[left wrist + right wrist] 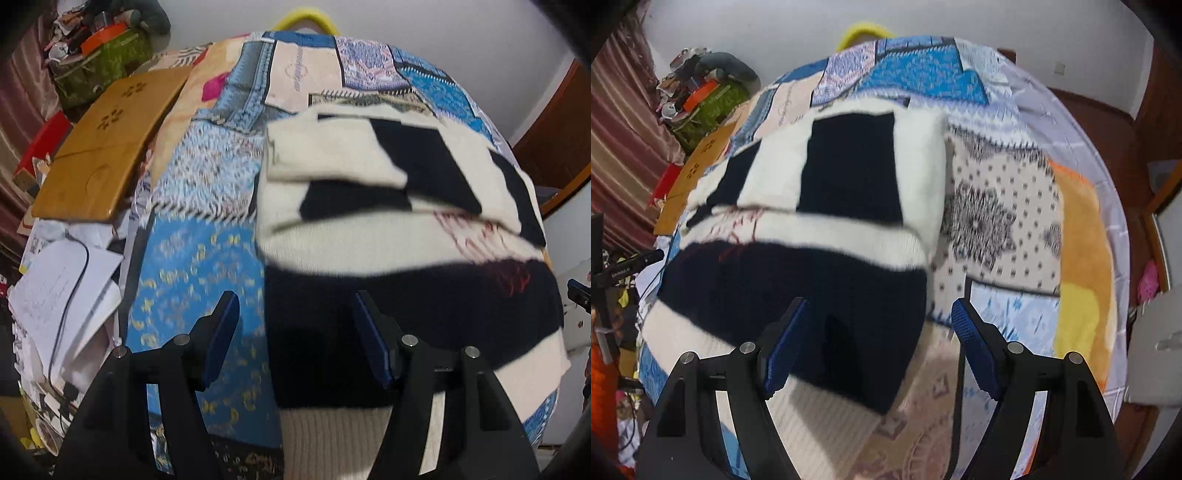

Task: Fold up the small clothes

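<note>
A knitted sweater (369, 236) with broad black and white stripes lies flat on a patchwork bedspread (195, 266), its sleeves folded across the upper body. My left gripper (295, 299) hovers open over the sweater's lower left edge, with the black stripe and the ribbed white hem below it. In the right wrist view the same sweater (831, 229) fills the left half. My right gripper (880, 302) stands open above its lower right corner, and its right finger is over the bedspread (997, 221). Neither gripper's pads press on the cloth.
A wooden board (107, 147) lies at the bed's left side, with loose papers and a black cable (62, 288) nearer to me. A green bag (107, 62) piled with clutter stands at the back left. Brown floor (1108, 122) lies past the bed's right edge.
</note>
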Demonstrator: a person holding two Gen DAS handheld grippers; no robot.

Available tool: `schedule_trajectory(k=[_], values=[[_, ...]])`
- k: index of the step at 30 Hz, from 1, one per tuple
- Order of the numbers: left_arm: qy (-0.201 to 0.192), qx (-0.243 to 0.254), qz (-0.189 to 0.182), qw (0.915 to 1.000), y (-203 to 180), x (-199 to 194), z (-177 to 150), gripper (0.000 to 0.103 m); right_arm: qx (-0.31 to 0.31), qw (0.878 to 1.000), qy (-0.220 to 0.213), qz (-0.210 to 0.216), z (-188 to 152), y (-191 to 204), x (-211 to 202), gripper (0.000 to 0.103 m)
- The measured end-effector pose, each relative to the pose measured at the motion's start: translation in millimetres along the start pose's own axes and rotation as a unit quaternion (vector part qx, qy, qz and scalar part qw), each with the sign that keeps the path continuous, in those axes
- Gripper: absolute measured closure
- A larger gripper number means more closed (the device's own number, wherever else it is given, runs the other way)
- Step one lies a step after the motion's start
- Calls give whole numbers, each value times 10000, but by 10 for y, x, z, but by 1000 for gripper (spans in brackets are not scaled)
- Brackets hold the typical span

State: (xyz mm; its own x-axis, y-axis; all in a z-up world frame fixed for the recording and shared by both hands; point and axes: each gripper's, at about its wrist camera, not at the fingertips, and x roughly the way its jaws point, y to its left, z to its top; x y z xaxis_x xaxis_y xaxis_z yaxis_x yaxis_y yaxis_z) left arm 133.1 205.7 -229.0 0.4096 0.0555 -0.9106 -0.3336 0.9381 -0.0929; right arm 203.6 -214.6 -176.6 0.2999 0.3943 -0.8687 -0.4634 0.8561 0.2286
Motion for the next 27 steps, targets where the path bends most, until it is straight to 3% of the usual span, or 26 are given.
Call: schedule_trajectory(k=[11, 21, 24, 26, 27], values=[[377, -297, -279, 9985, 122, 130, -308, 40, -26, 9996, 254, 150, -265, 79, 139, 27], [429, -518, -571, 9961, 87, 235, -429, 40, 133, 9986, 235, 447, -284, 106, 229, 27], [428, -623, -742, 9944, 107, 236, -449, 44, 197, 9975, 273, 628, -299, 107, 267, 35], [425, -638, -904, 9930, 101, 216, -459, 58, 168, 9969, 226, 730, -302, 123, 252, 45], [408, -608, -905, 9932, 80, 196, -462, 60, 149, 9967, 208, 773, -300, 134, 244, 54]])
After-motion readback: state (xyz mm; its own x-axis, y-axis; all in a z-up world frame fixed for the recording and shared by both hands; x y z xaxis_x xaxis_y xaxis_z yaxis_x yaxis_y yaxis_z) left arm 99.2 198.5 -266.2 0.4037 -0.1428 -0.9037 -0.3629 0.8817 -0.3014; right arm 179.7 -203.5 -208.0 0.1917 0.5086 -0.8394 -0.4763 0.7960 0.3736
